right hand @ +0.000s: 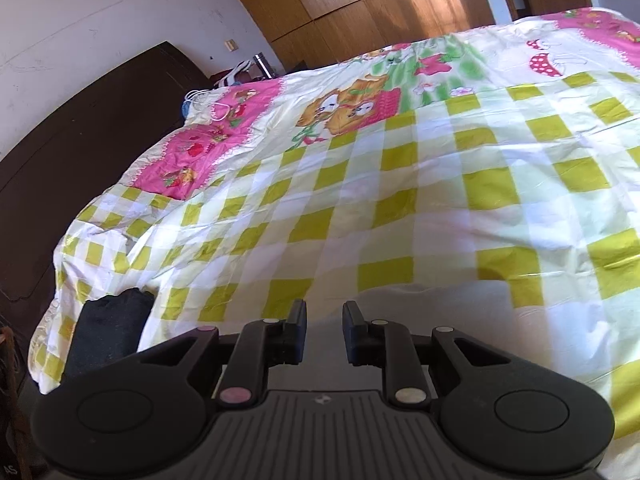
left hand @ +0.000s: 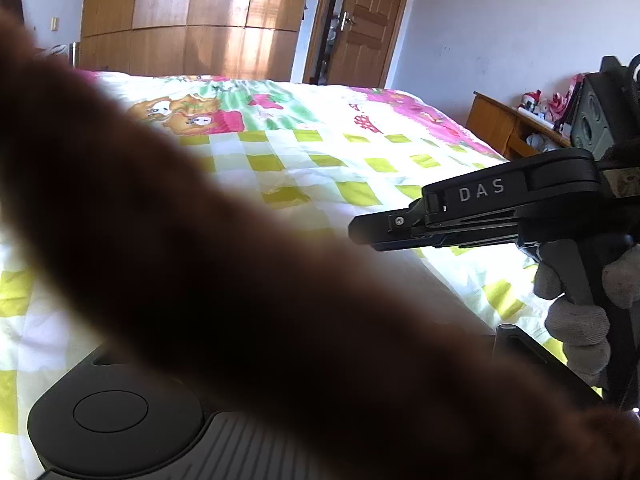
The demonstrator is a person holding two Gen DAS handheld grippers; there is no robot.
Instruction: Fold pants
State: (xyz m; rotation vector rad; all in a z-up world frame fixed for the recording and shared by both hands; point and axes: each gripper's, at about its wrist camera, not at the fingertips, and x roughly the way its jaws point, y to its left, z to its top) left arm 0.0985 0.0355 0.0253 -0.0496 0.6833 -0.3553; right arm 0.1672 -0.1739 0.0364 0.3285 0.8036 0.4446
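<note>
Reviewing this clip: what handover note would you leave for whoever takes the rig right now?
Left gripper: fingers hidden behind brown cloth, likely the pants, draped across its camera; grip cannot be told.
Right gripper: open, empty, over the bed.
A dark cloth lies at the bed's edge.
Done: no fold visible.
Left: probably spread the brown cloth on the bed and fold it.

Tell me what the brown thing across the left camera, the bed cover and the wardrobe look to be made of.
Brown thing: soft, matte, fuzzy-edged, probably thick fabric, likely the pants; too blurred to be sure. Bed cover: thin woven cloth, cotton-like, with a slight sheen, fine creases and a printed check and cartoon pattern. Wardrobe: wood or wood veneer, smooth and semi-gloss; grain shows and light reflects off its panels.
</note>
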